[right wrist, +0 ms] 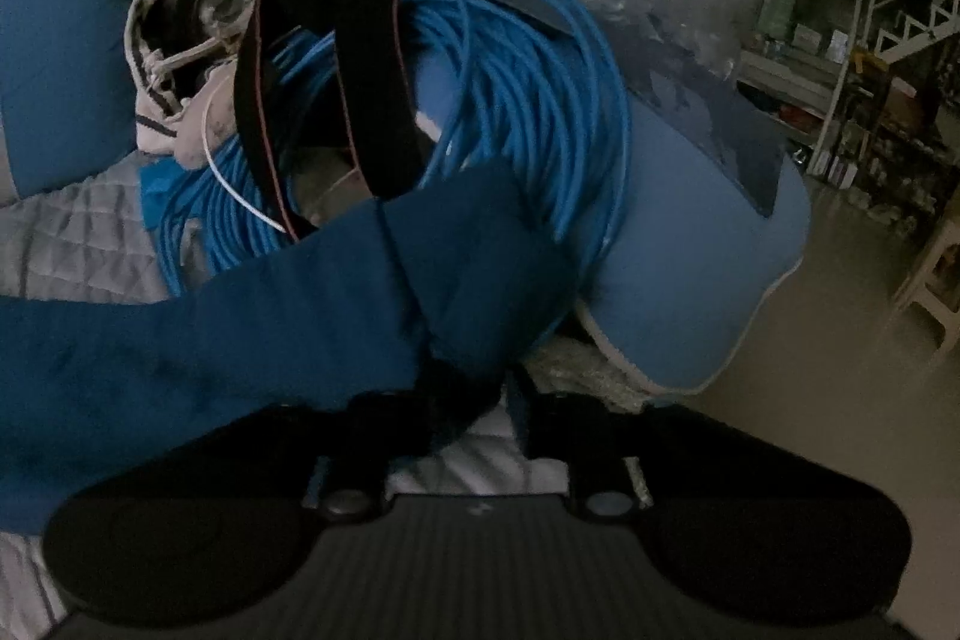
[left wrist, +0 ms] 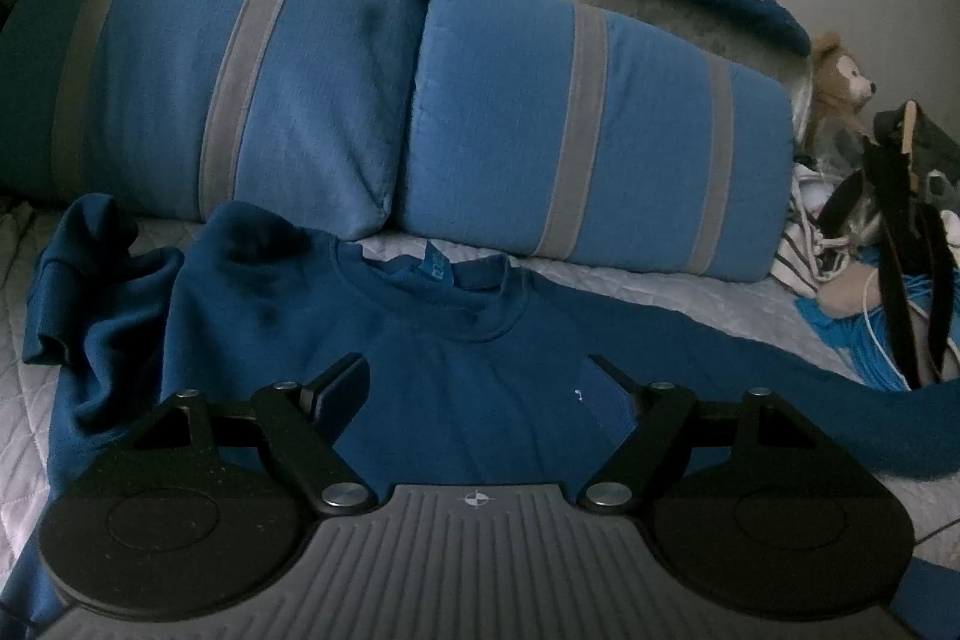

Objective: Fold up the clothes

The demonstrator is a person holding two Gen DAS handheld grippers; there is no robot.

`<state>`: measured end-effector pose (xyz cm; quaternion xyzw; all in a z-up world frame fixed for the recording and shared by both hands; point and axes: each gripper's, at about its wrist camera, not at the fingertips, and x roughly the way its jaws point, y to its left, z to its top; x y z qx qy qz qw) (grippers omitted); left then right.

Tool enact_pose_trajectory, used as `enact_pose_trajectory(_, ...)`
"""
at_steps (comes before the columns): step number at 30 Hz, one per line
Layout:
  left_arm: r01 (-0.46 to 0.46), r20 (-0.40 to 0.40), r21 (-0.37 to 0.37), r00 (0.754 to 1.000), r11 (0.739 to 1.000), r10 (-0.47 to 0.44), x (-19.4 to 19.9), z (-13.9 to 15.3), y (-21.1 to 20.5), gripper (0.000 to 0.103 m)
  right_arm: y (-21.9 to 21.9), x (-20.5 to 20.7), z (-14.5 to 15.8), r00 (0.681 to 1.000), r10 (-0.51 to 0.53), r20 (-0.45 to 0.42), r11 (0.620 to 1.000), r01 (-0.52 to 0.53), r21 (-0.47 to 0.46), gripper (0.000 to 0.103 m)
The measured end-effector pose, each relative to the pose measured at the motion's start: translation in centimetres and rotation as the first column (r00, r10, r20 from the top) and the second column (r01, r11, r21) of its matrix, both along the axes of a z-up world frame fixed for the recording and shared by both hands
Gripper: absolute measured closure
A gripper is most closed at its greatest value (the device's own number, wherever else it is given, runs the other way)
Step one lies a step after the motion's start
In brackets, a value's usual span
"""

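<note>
Lying flat on the bed (left wrist: 630, 280): blue sweater (left wrist: 420, 340), pillows (left wrist: 300, 70) behind.
Sleeve (right wrist: 270, 292) draped against blue cable coil (right wrist: 528, 88); left claw (left wrist: 477, 388) wide above chest; right claw (right wrist: 474, 400) parted around cuff, not pressing.

A dark blue sweater (left wrist: 456, 376) lies spread flat on a pale quilted bed (left wrist: 660, 292), chest side up, its round collar (left wrist: 438, 292) toward 2 blue striped pillows (left wrist: 420, 112). A lighter blue tag shows inside the neck. 1 sleeve (left wrist: 90, 292) lies bunched and crumpled, its ribbed cuff turned down. The other sleeve (right wrist: 270, 292) stretches straight out sideways, and its far end rests against a coil of blue cable (right wrist: 528, 88).
</note>
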<state>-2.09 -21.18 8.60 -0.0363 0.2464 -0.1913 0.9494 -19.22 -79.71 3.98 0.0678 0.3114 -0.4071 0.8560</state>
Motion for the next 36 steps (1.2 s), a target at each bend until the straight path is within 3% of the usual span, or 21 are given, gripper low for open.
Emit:
enact_pose_trajectory(1, 0.0, 0.0, 0.0, 1.0, 1.0, 0.0, 0.0, 0.0, 0.0, 0.026, 0.2, -0.2, 0.2, 1.0, -0.004, 0.007, 1.0, 0.004, -0.006, 0.013)
enact_pose_trajectory(3, 0.001, 0.0, 0.0, 1.0, 1.0, -0.001, 0.0, 0.0, 0.0, 0.026, 0.6, -0.7, 0.7, 0.999, 0.001, 0.033, 1.0, -0.001, -0.017, 0.006)
enact_pose_trajectory(12, -0.001, 0.011, 0.0, 1.0, 1.0, 0.001, -0.1, 0.0, 0.1, 0.026, 3.6, -1.2, 2.2, 0.991, 0.113, 0.078, 0.993, -0.112, -0.027, 0.0)
enact_pose_trajectory(18, -0.004, 0.004, 0.028, 1.0, 1.0, 0.004, 0.0, 0.0, -0.3, 0.026, 6.3, 0.3, 4.4, 0.954, 0.261, 0.149, 0.965, -0.262, -0.013, 0.0)
enact_pose_trajectory(25, -0.039, 0.028, 0.05, 0.999, 0.998, 0.037, -0.5, 1.6, 0.3, 0.026, 10.2, 3.6, 8.3, 0.866, 0.44, 0.236, 0.894, -0.446, -0.032, 0.0)
enact_pose_trajectory(30, -0.037, 0.068, 0.079, 0.997, 0.996, 0.032, -1.2, 3.3, 1.2, 0.026, 12.6, 6.8, 9.6, 0.809, 0.541, 0.23, 0.838, -0.543, -0.057, 0.0)
enact_pose_trajectory(33, -0.031, 0.076, 0.112, 0.997, 0.993, 0.023, -1.7, 3.2, 1.8, 0.026, 14.6, 9.4, 9.8, 0.759, 0.628, 0.171, 0.777, -0.625, -0.08, 0.0)
enact_pose_trajectory(36, -0.049, 0.035, 0.1, 0.998, 0.994, 0.045, -1.9, 2.7, 2.9, 0.026, 16.8, 12.1, 9.7, 0.664, 0.741, 0.101, 0.672, -0.737, -0.08, 0.0)
